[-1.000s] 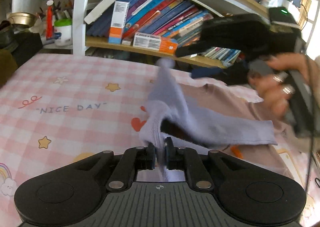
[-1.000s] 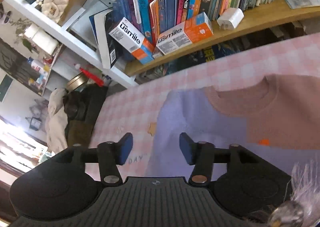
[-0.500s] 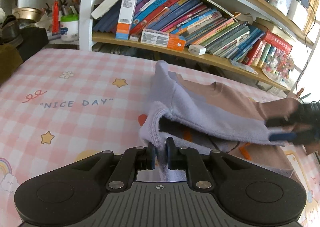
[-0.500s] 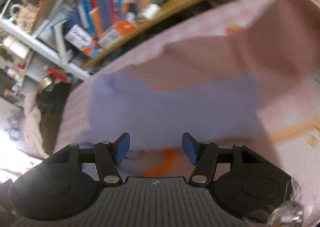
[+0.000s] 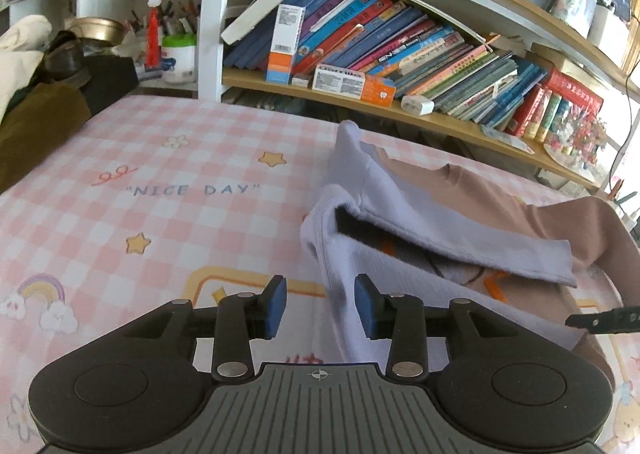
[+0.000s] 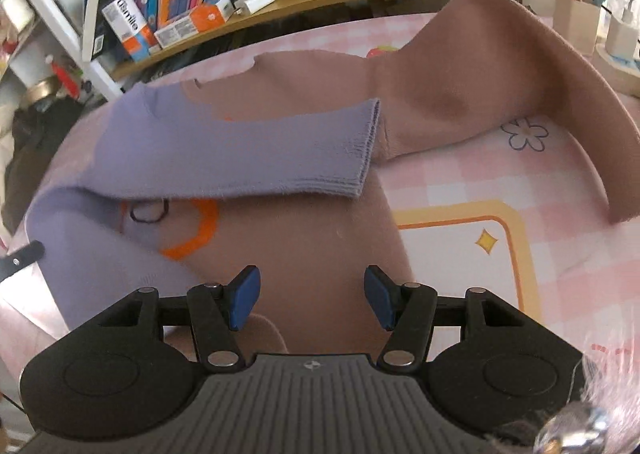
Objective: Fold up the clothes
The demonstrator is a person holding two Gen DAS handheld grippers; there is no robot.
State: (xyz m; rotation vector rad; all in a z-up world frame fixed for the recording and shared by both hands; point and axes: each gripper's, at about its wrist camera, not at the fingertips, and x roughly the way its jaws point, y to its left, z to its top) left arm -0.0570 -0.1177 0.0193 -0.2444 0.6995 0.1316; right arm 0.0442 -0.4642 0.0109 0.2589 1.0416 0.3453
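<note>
Left wrist: left gripper (image 5: 320, 306) pads apart, the sweater (image 5: 400, 278) hem edge loose between them; lavender sleeve (image 5: 440, 230) folded across the body, running away rightward.

Right wrist: right gripper (image 6: 310, 302) spread, empty, over the brown half — brown sleeve (image 6: 520, 93) splayed ahead-right on the pink mat (image 6: 480, 181), nearer this hand.

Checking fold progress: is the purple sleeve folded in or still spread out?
Folded in. The purple sleeve lies across the sweater's chest, cuff toward the brown sleeve, which is still spread out.
</note>
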